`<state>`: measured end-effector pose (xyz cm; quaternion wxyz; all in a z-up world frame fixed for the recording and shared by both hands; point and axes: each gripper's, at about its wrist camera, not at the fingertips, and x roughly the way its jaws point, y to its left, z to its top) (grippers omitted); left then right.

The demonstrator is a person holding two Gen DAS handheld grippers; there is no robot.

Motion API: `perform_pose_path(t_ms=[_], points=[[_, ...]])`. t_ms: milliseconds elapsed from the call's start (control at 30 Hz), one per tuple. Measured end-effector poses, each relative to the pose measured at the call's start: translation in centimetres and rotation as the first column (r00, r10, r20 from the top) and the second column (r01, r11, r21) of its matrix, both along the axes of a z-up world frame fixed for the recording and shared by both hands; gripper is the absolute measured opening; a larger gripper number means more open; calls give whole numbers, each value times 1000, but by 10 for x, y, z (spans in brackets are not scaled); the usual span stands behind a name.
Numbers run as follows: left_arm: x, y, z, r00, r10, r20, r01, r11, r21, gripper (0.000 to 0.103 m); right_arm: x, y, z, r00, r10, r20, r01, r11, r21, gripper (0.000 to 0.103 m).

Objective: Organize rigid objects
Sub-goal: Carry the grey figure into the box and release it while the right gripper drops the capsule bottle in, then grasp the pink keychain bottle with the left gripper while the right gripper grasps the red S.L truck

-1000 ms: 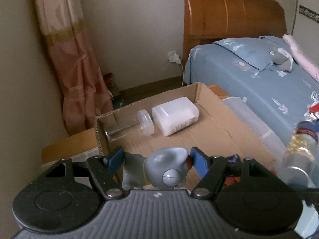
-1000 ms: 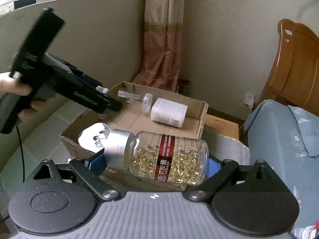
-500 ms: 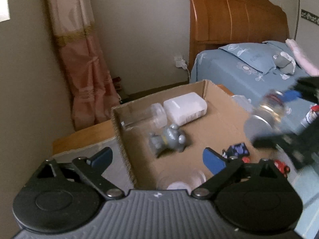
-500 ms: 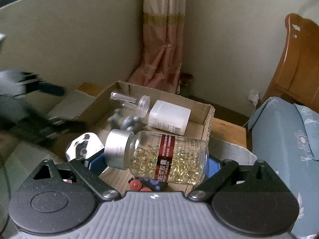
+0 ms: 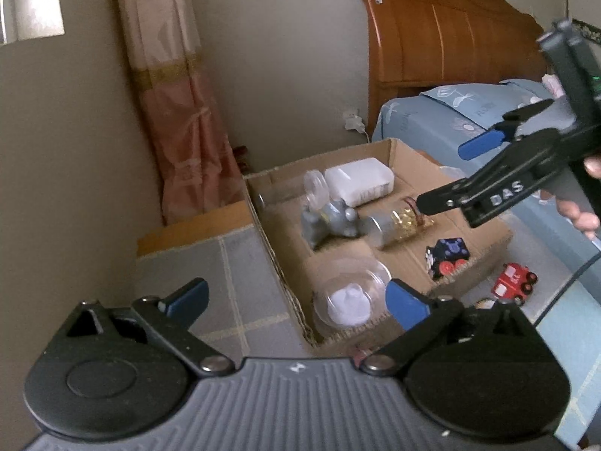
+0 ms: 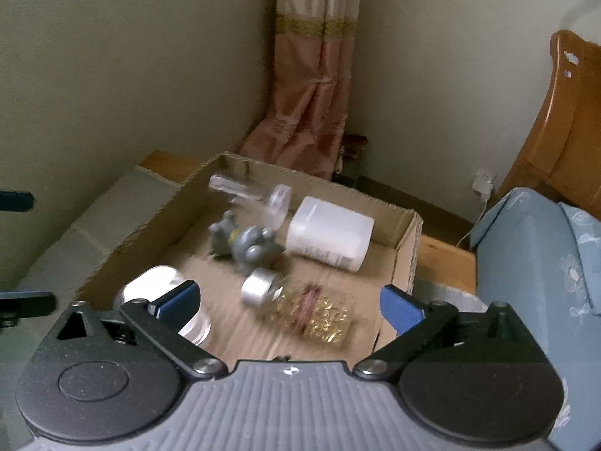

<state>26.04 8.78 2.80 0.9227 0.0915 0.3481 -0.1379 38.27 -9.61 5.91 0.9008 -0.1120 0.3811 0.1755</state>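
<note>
The pill bottle (image 6: 296, 304) is lying in the cardboard box (image 6: 407, 248), just beside the grey figurine (image 6: 244, 242). Both claws (image 5: 296, 300) (image 6: 289, 300) are spread wide, empty. It could get rolled if bumped on the next drop-in.

Home bedroom, bed (image 5: 432, 120), wooden headboard (image 5: 443, 37), curtain (image 5: 176, 94)
</note>
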Motion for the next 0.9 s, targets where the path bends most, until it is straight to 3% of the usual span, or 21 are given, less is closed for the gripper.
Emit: perform_pose_path(t_ms=[367,733,900], points=[[-38,-12,-9,1000,30,5,-29,998,-50,102,-77,-15,-7,996,-88,0,88,996,-1,103],[-59,-18,-45,992,116,-44,-120,989,-85,102,-139,-45,-56,959,-281,-20,282,956,83,103],[-61,-23,-63,986,162,-30,-163,986,-40,102,-152,-53,-76,938,-346,-13,346,936,58,103]])
